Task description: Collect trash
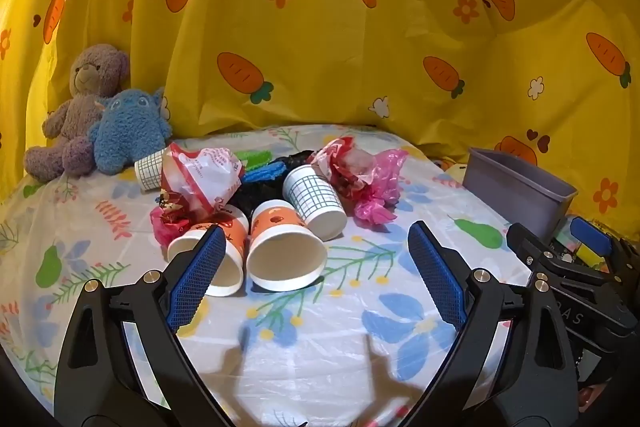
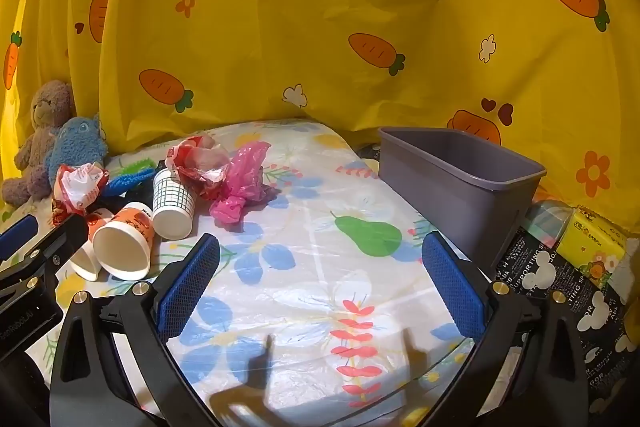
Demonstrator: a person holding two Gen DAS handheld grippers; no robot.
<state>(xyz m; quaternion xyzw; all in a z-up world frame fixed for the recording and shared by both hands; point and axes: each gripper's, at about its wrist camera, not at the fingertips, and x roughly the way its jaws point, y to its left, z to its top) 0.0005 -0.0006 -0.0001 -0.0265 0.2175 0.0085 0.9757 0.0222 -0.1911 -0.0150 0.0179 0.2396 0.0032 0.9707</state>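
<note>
A heap of trash lies on the flowered table (image 1: 320, 339). Two orange paper cups (image 1: 286, 251) (image 2: 124, 247) lie on their sides with mouths toward me. A white grid-pattern cup (image 1: 316, 201) (image 2: 173, 205) lies behind them, another (image 1: 149, 169) at the left. Red-white wrappers (image 1: 200, 175) (image 2: 78, 185), a pink plastic bag (image 1: 378, 187) (image 2: 240, 183) and black plastic (image 1: 256, 193) are piled there too. My left gripper (image 1: 316, 239) is open and empty just in front of the orange cups. My right gripper (image 2: 320, 247) is open and empty over bare table. A grey bin (image 2: 460, 179) (image 1: 520, 187) stands at the right.
Two plush toys, a brown bear (image 1: 86, 99) and a blue creature (image 1: 128, 131), sit at the back left. A yellow carrot-print curtain (image 1: 320, 27) hangs behind. A yellow tissue pack (image 2: 592, 247) lies right of the bin on a black printed cloth (image 2: 560, 287).
</note>
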